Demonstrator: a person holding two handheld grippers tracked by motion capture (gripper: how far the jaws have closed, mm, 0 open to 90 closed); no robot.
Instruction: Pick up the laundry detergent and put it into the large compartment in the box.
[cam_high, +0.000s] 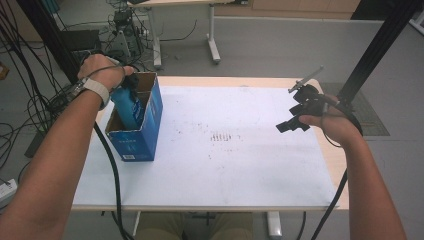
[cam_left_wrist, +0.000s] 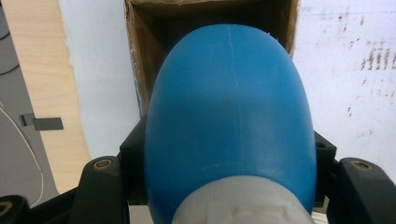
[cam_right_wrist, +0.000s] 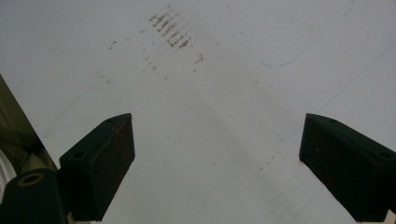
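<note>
A blue bottle (cam_high: 129, 107) is gripped by the left gripper (cam_high: 131, 82), whose jaws are closed on the bottle's shoulders just below its white cap, as is seen in the left gripper view. The bottle is held with its long axis nearly upright, base downward, partly inside the open blue carton (cam_high: 150, 130) standing near the worktop's (cam_high: 240, 170) left edge. The carton's cavity lies straight ahead of the jaws. The right gripper (cam_high: 290, 120) is held near the right edge, jaws spread wide and empty.
</note>
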